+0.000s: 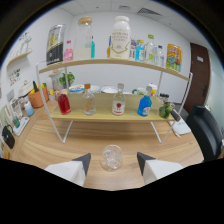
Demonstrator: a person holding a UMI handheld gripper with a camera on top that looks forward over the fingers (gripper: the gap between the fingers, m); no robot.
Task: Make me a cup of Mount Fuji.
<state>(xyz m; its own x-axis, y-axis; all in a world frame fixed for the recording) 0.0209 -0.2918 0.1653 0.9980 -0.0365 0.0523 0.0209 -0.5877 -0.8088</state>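
A clear glass cup (pixel 111 157) with ice in it stands on the wooden table (pixel 45 145), between my two fingers and a little ahead of their tips, with a gap at each side. My gripper (pixel 113 161) is open and holds nothing. Beyond the cup, the lower shelf (pixel 105 115) carries a red bottle (pixel 63 103), a clear bottle with an orange label (pixel 89 105), a clear bottle with a red label (pixel 118 104) and a blue bottle (pixel 144 106).
A white-framed two-level rack spans the table; its top shelf (pixel 112 62) bears a large white jug (pixel 120 42), cartons and several bottles. Cups and jars stand at the left (pixel 35 99). A black chair (pixel 206 131) is at the right.
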